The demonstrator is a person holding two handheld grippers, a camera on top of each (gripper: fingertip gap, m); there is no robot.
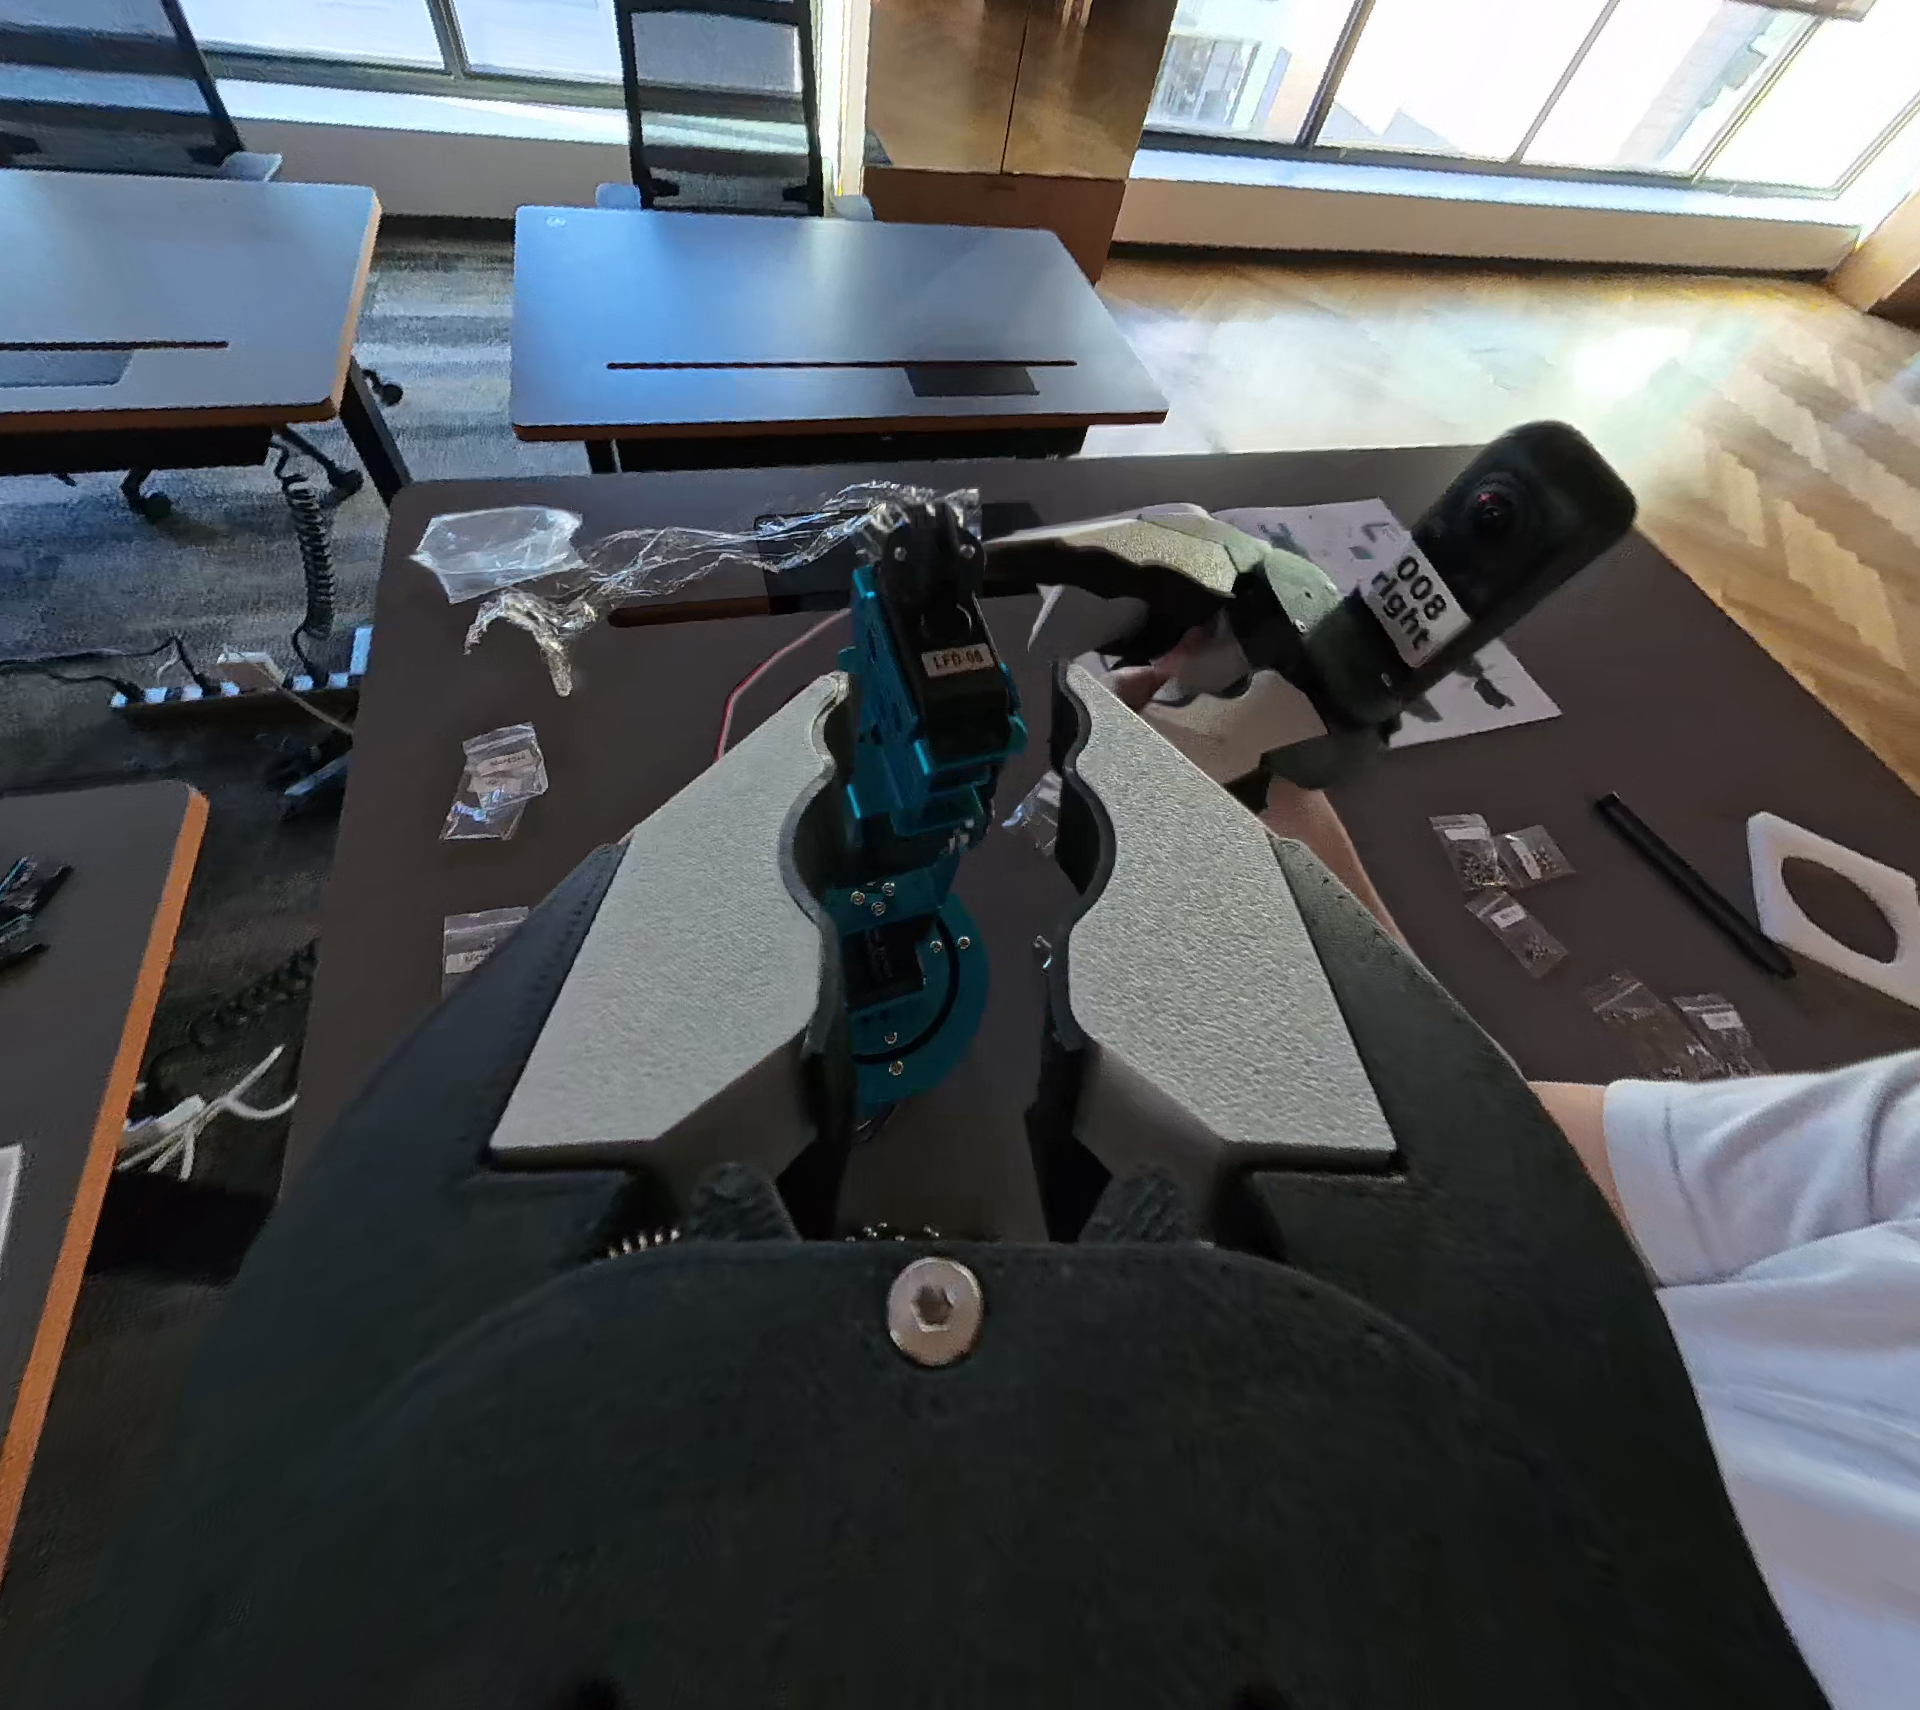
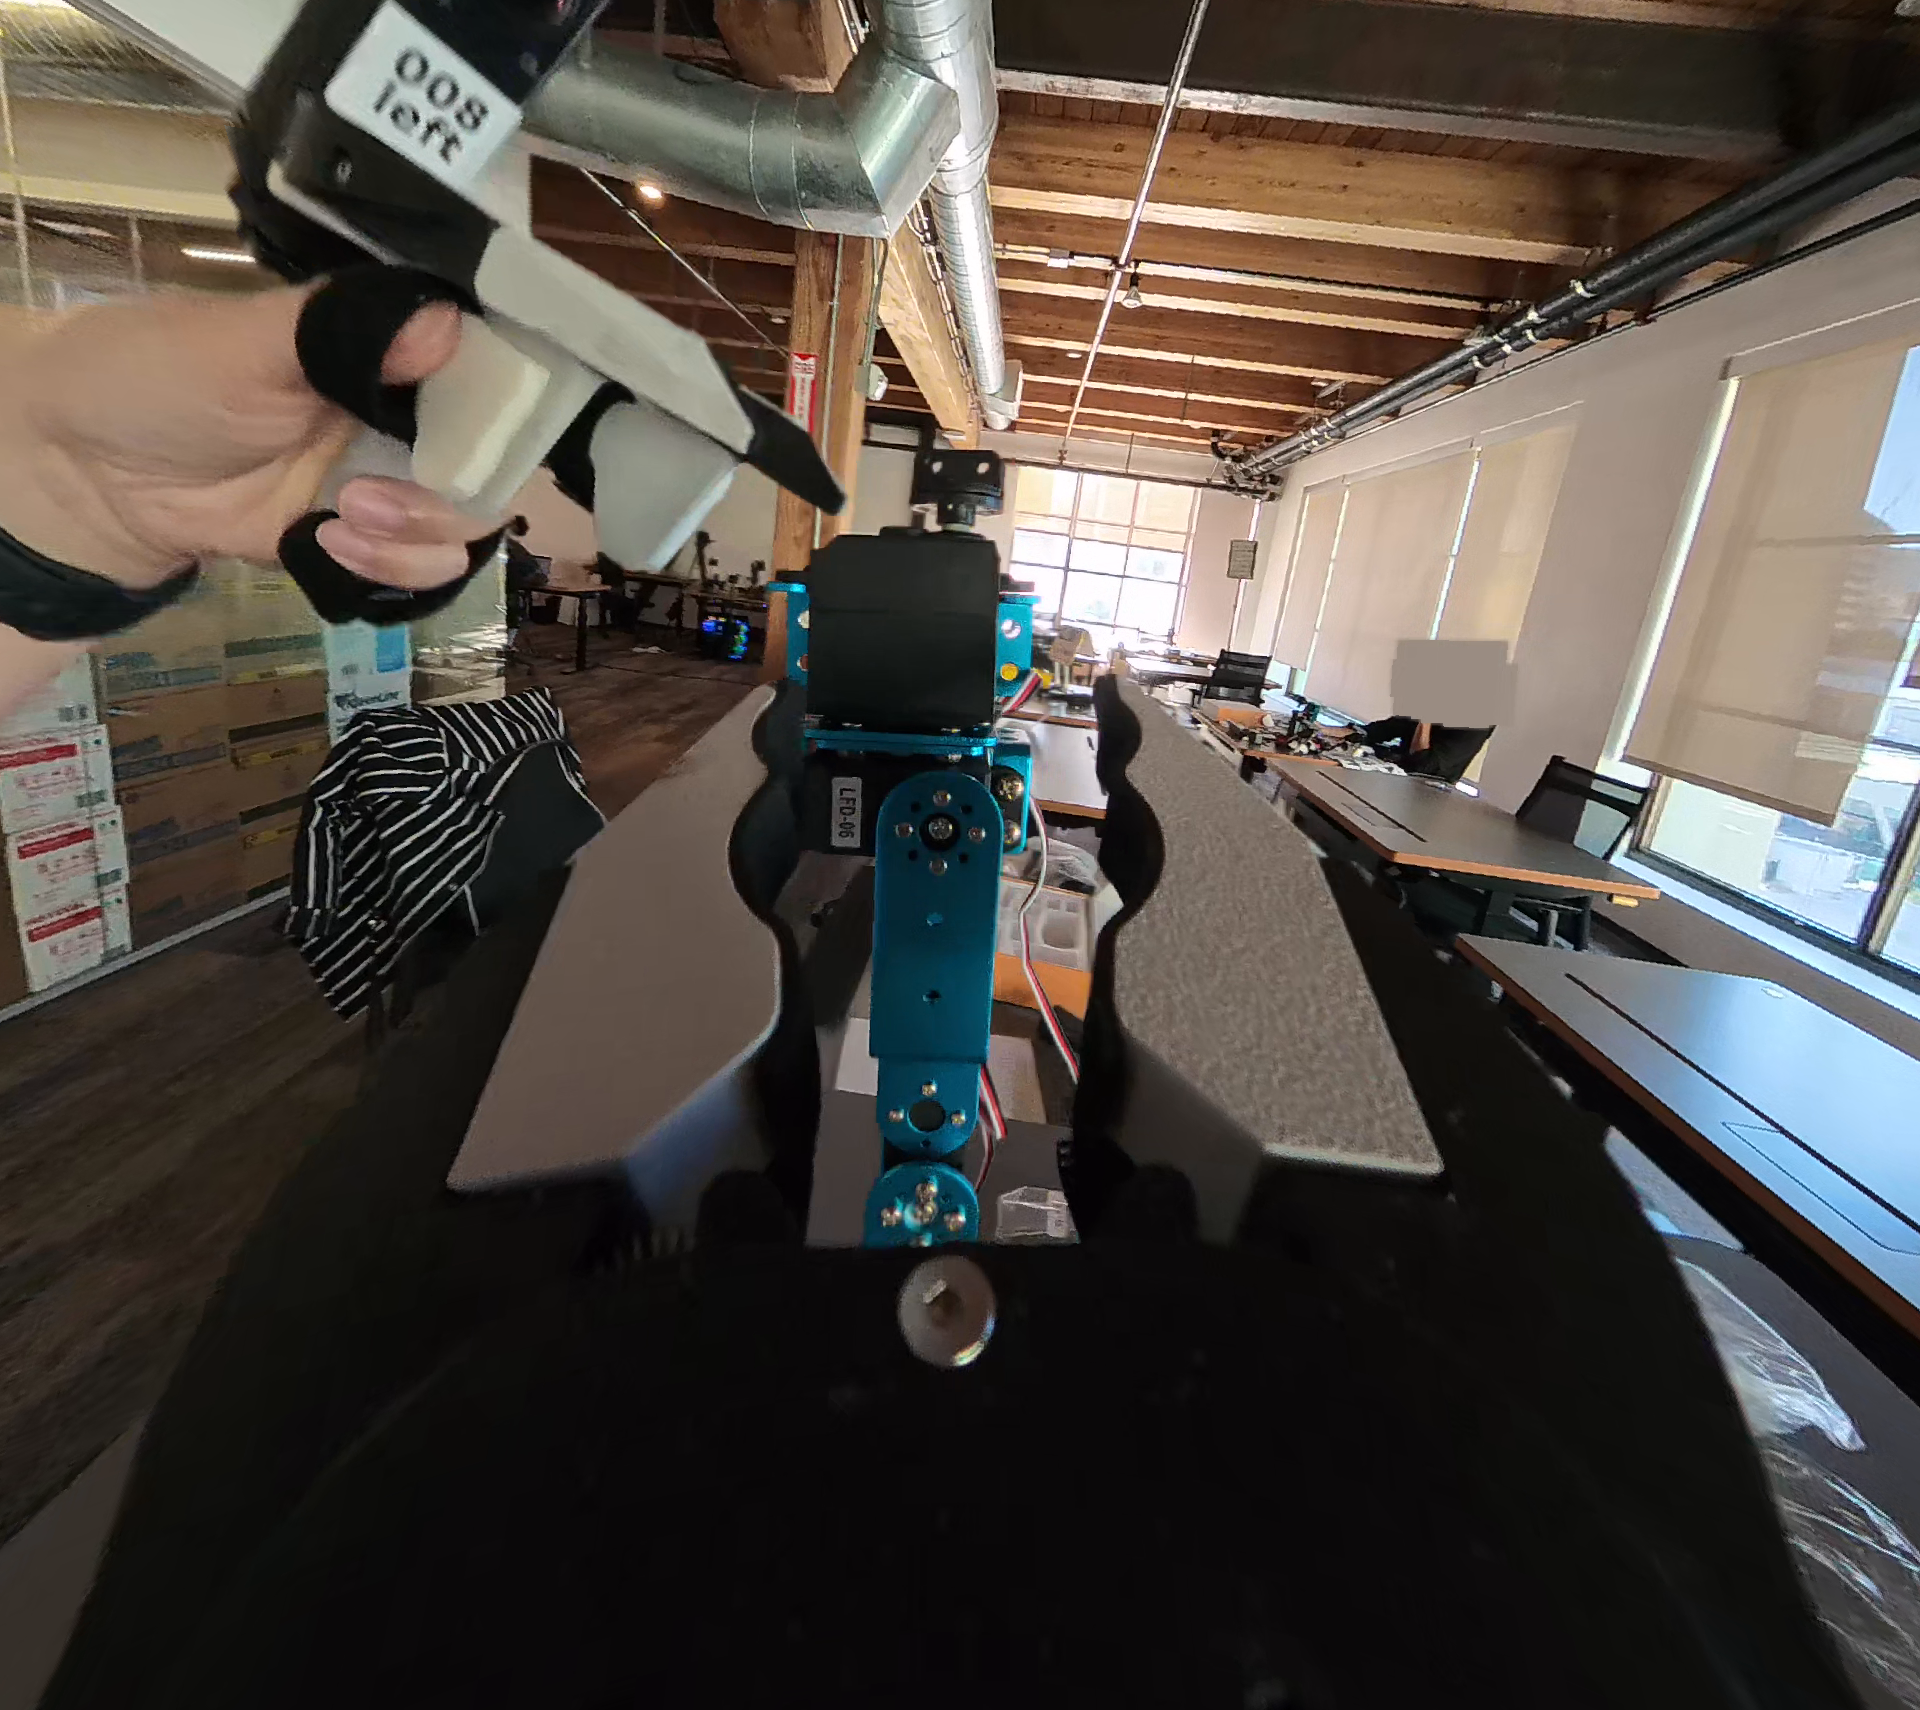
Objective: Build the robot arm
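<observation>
A small blue metal robot arm (image 1: 914,787) with black servos stands upright on a dark table (image 1: 1299,985). My left gripper (image 1: 951,684) is open; it looks down on the arm, whose upper part shows between its grey fingers (image 1: 707,933). In the right wrist view the left gripper (image 2: 644,434) hovers just above and left of the arm's top. My right gripper (image 2: 940,694) is open, with one jaw on each side of the arm's upper black servo (image 2: 899,632), small gaps on both sides. In the left wrist view the right gripper (image 1: 1195,580) reaches the arm's top from the right.
Small bags of screws (image 1: 1496,871), crumpled clear wrap (image 1: 623,559), a black rod (image 1: 1694,881), a white foam piece (image 1: 1839,912) and a printed sheet (image 1: 1475,684) lie on the table. More desks (image 1: 831,320) stand behind. A striped garment (image 2: 416,829) hangs at left. My hands' fingertips stand some 6 cm from each other.
</observation>
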